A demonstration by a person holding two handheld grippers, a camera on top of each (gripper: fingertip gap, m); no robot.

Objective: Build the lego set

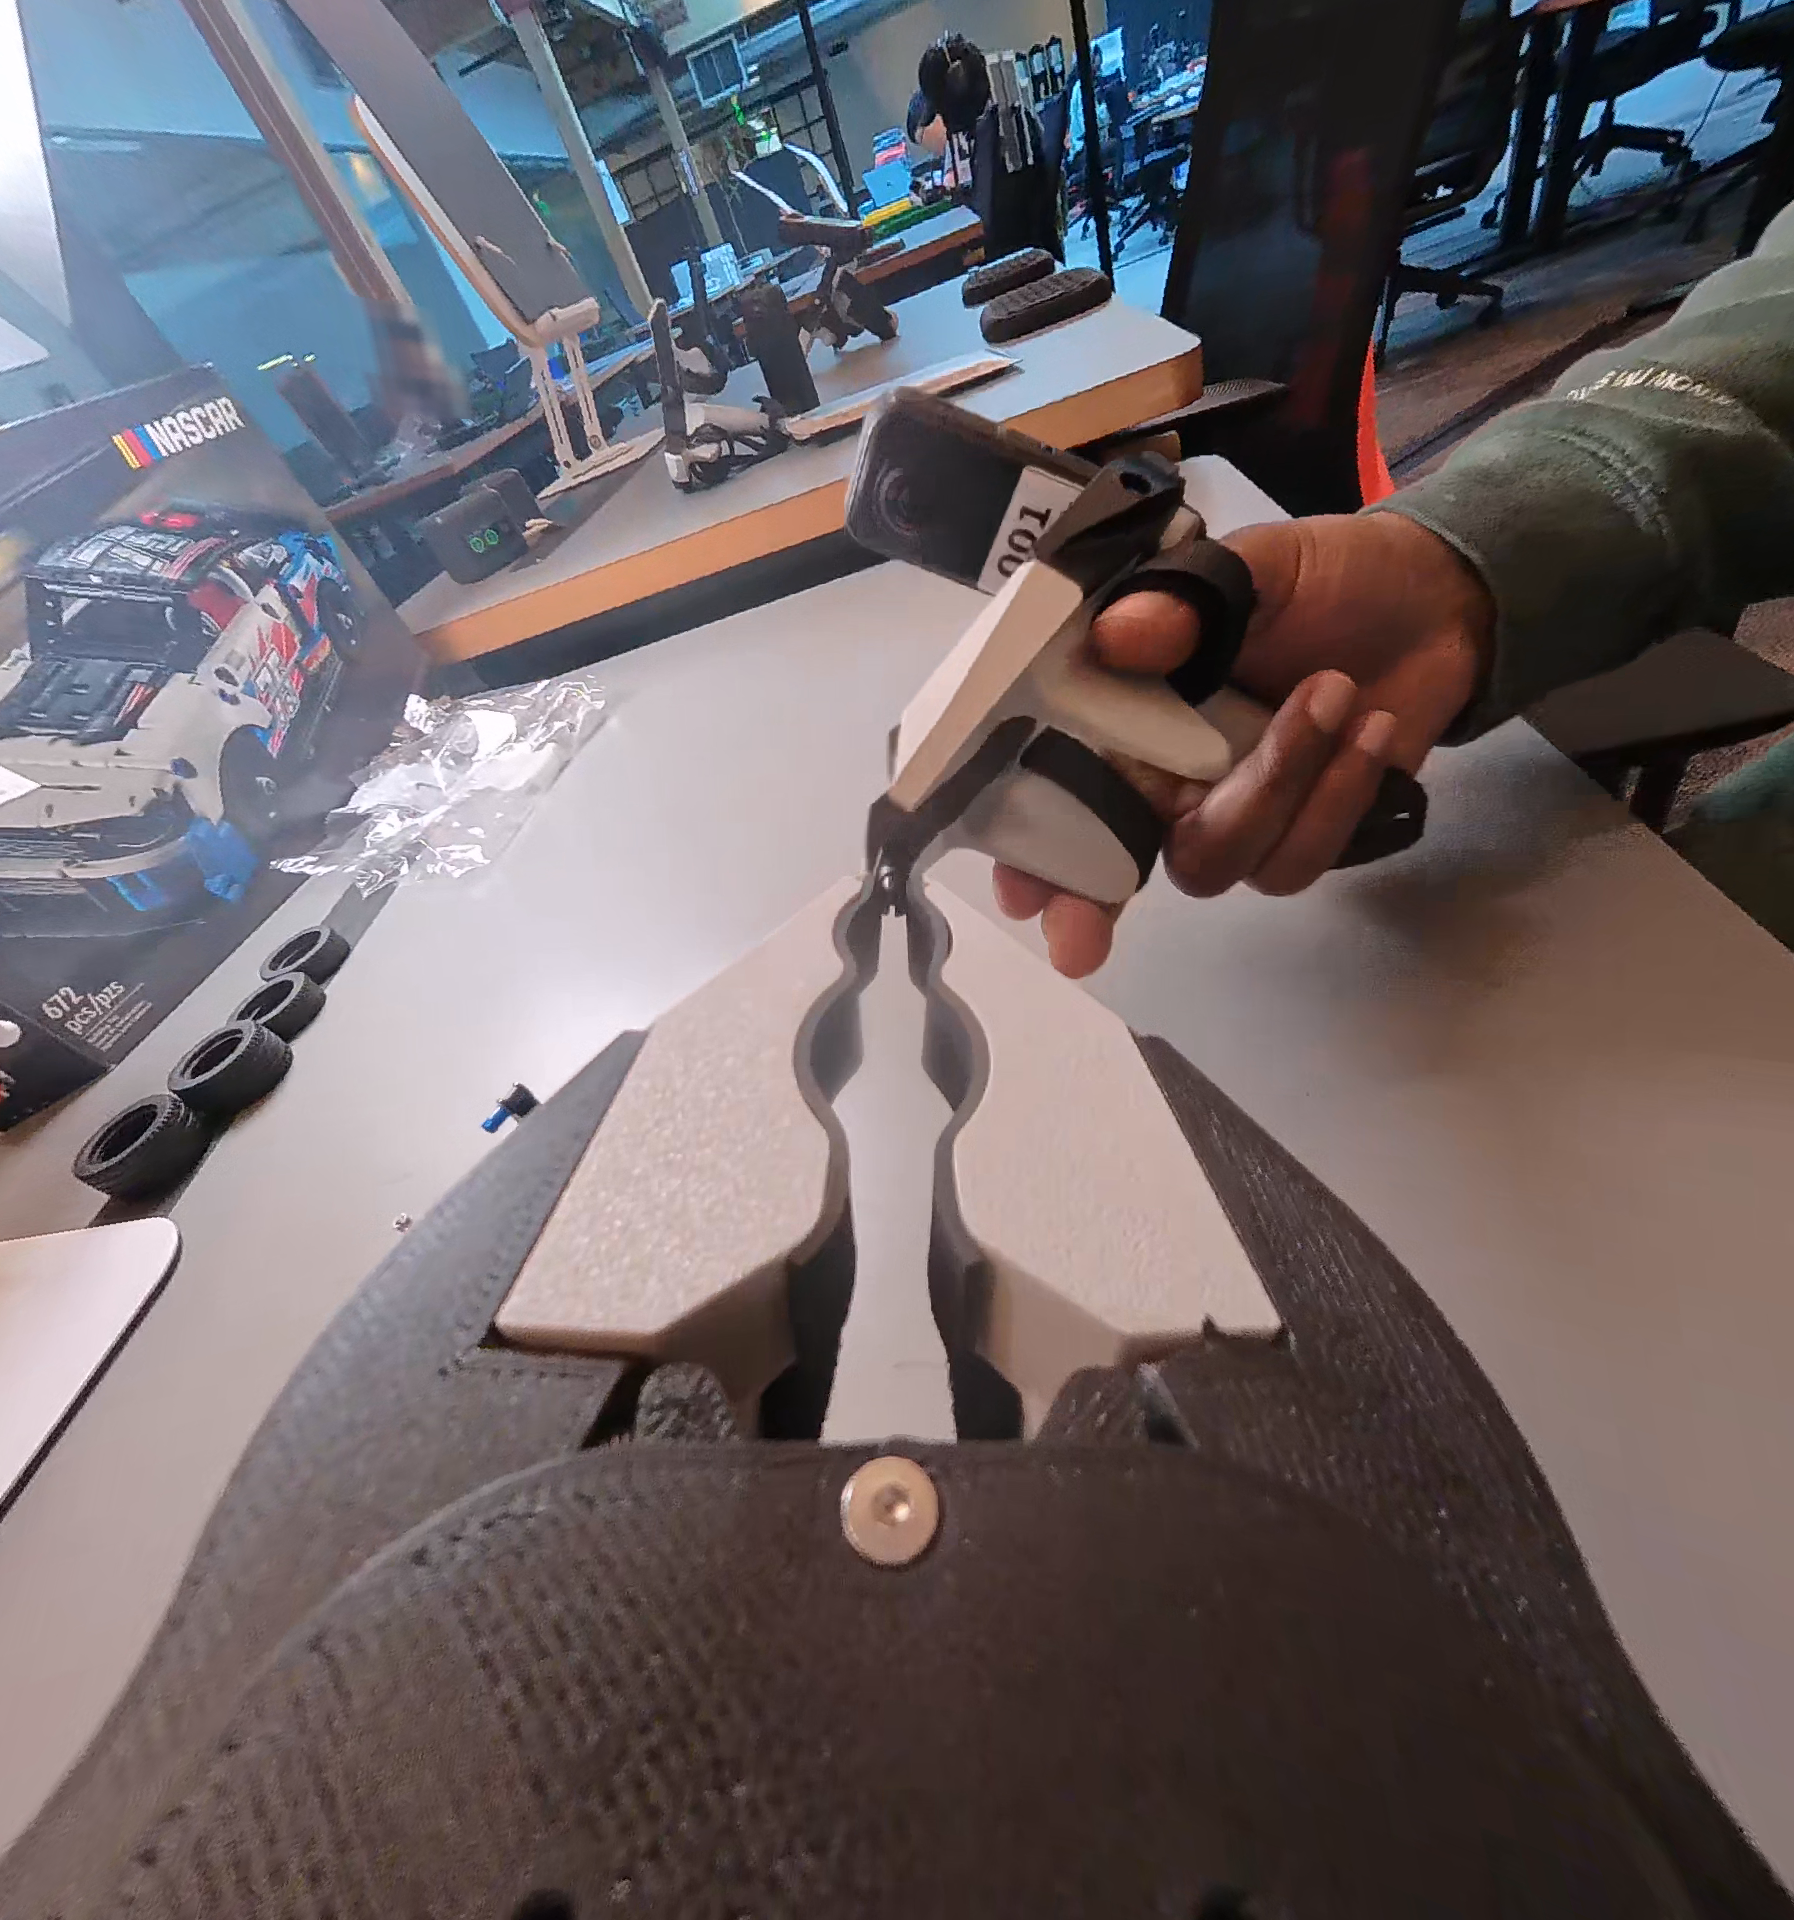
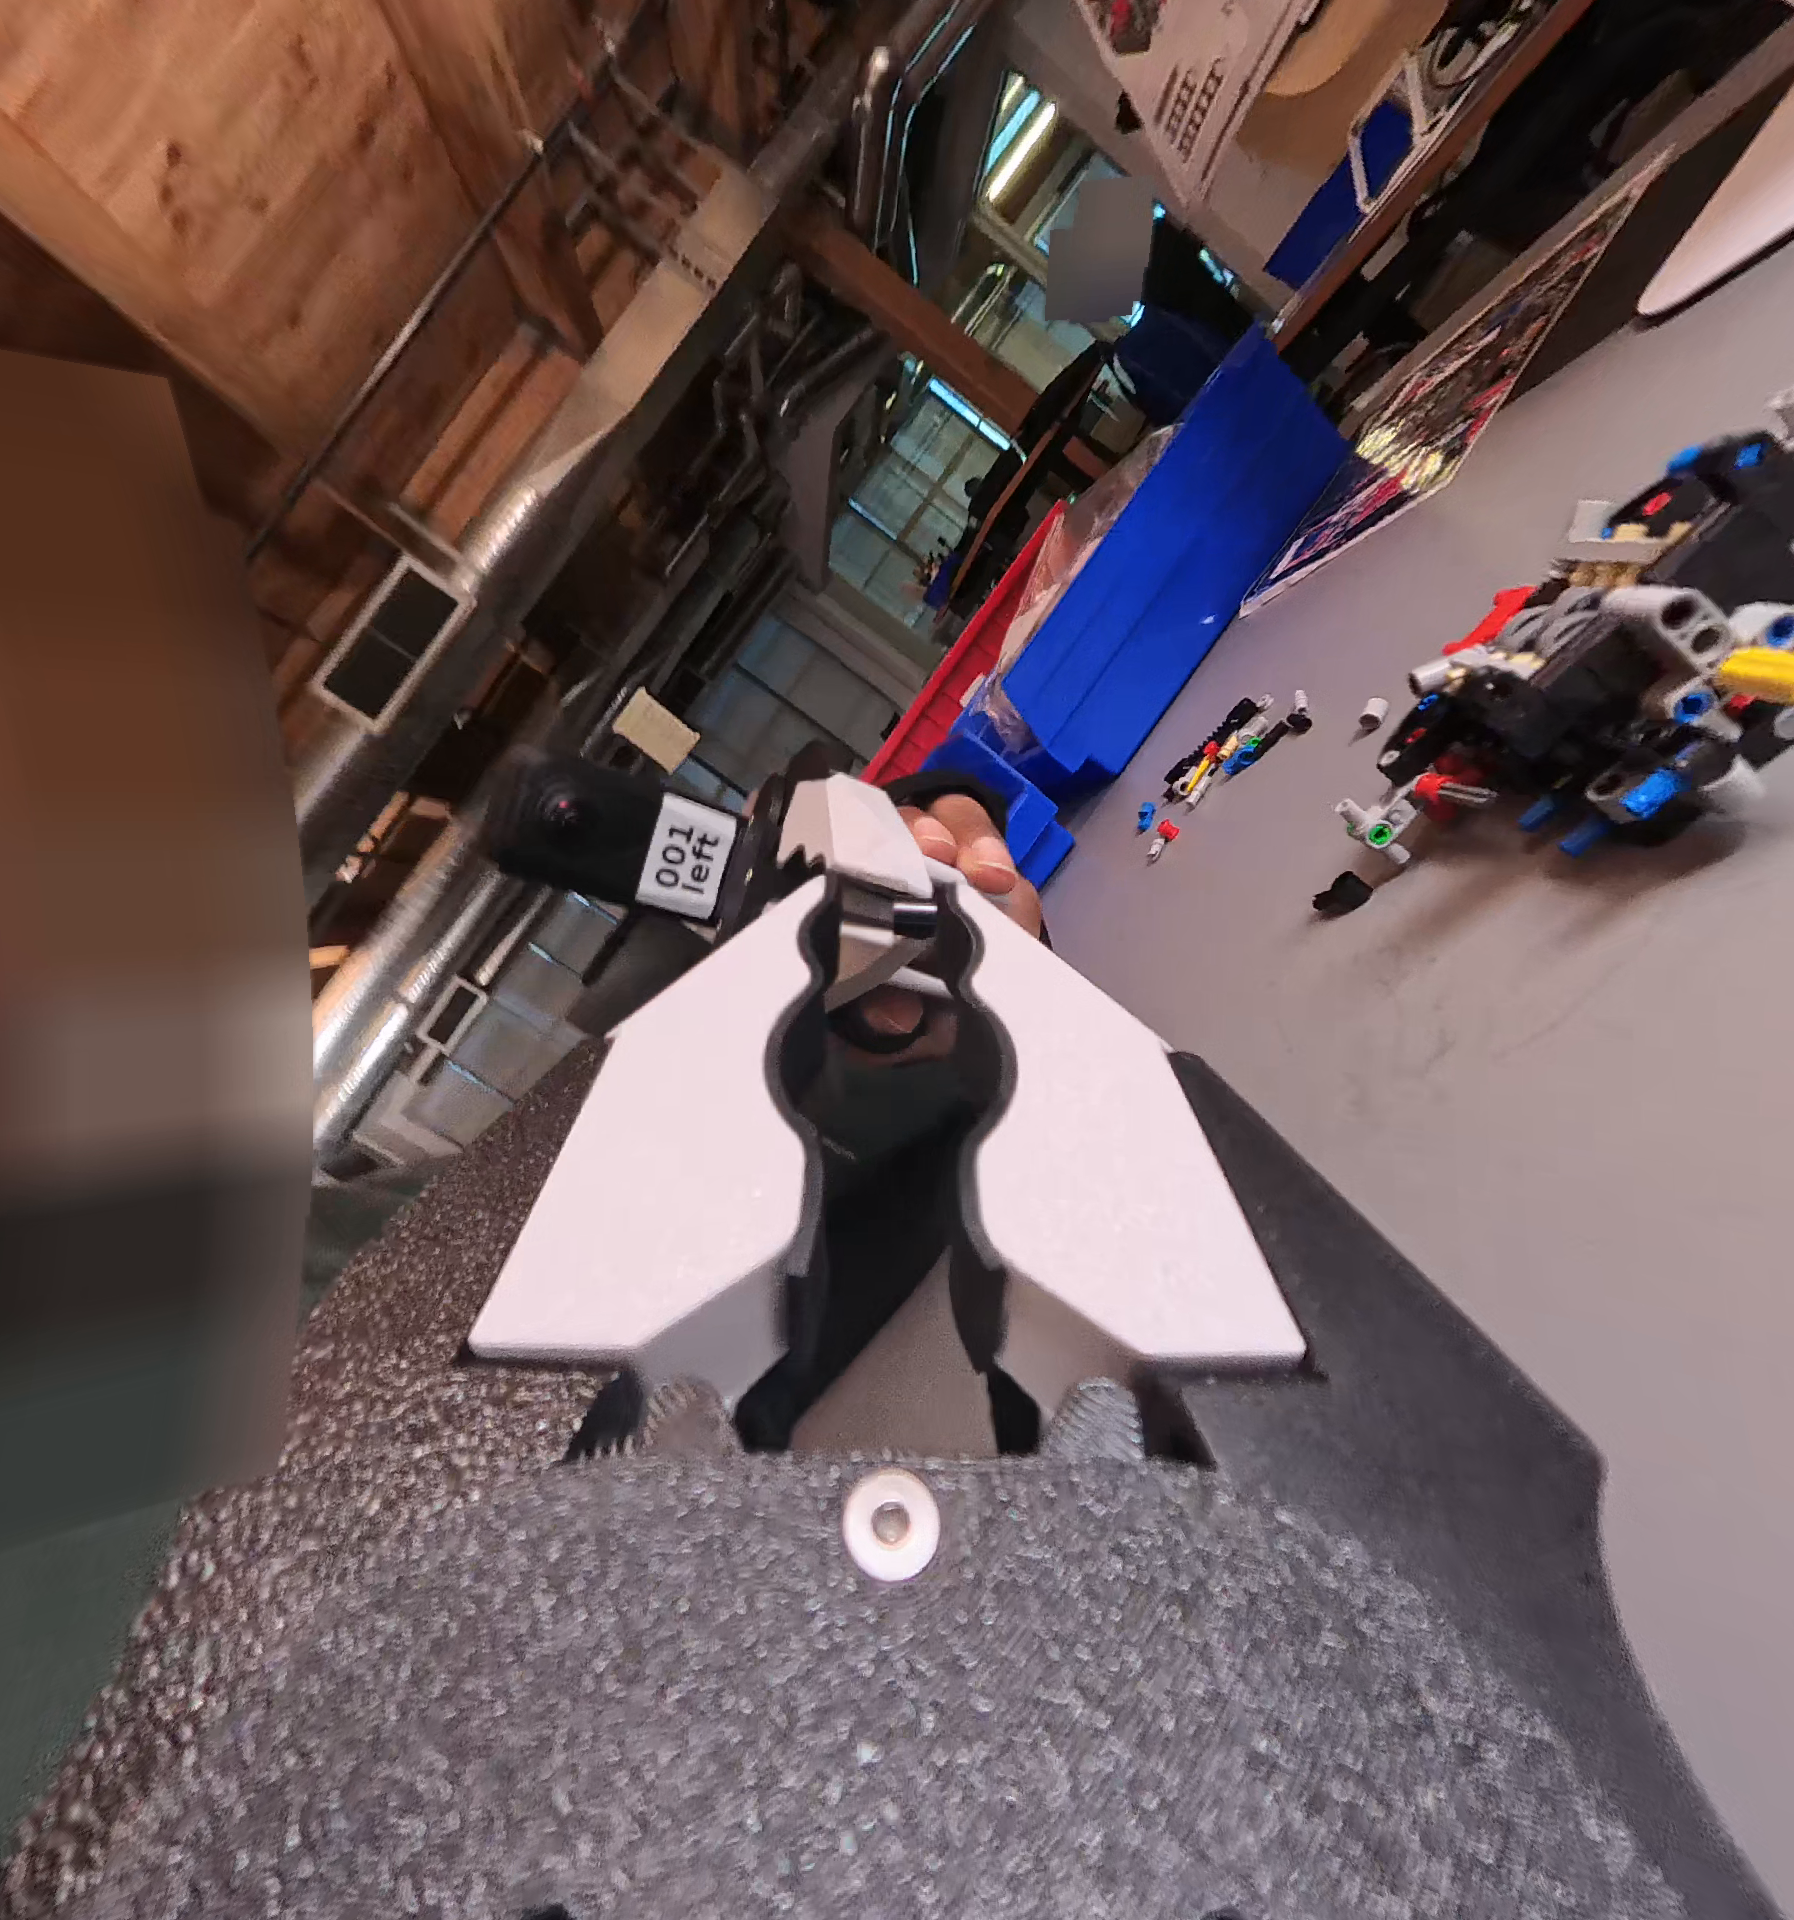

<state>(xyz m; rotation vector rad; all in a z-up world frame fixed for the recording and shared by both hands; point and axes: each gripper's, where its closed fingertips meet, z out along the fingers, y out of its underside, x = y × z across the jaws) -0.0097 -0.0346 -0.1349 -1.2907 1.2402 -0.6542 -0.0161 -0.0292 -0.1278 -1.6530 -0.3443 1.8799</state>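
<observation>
Pin point(image 2: 914, 916), small and black, sat in mid-air above the grey table point(image 1: 1495, 1143), where the two claws met tip to tip. In the right wrist view the left gripper point(image 2: 877, 914) had its white fingers pressed onto the pin from above and below. The right gripper point(image 2: 888, 906) had its tips drawn narrow, w/ a small gap, either side of the same spot; couldn't tell whether they touched the pin.

In the left wrist view the left gripper point(image 1: 888, 902) was nearly closed, w/ a small dark bit at the tips. The right gripper point(image 1: 888, 868) pointed down onto it from above, tips drawn to a point. The right hand point(image 1: 1288, 707), in a green sleeve point(image 1: 1651, 499), held that gripper's handle.

The part-built lego model point(image 2: 1651, 675), black and grey w/ blue, red and yellow bits, lay on the table well apart from the claws. Loose small parts point(image 2: 1236, 748) lay near it and a lone black piece point(image 2: 1340, 894) just in front. A blue bin point(image 2: 1163, 623) stood behind the loose parts.

In the left wrist view, four black tyres point(image 1: 228, 1060) lay in a row beside the set's box point(image 1: 145, 727). A crumpled clear bag point(image 1: 457, 769) lay just past them, and a tiny blue-and-black peg point(image 1: 508, 1107) was near the left claw's body.
</observation>
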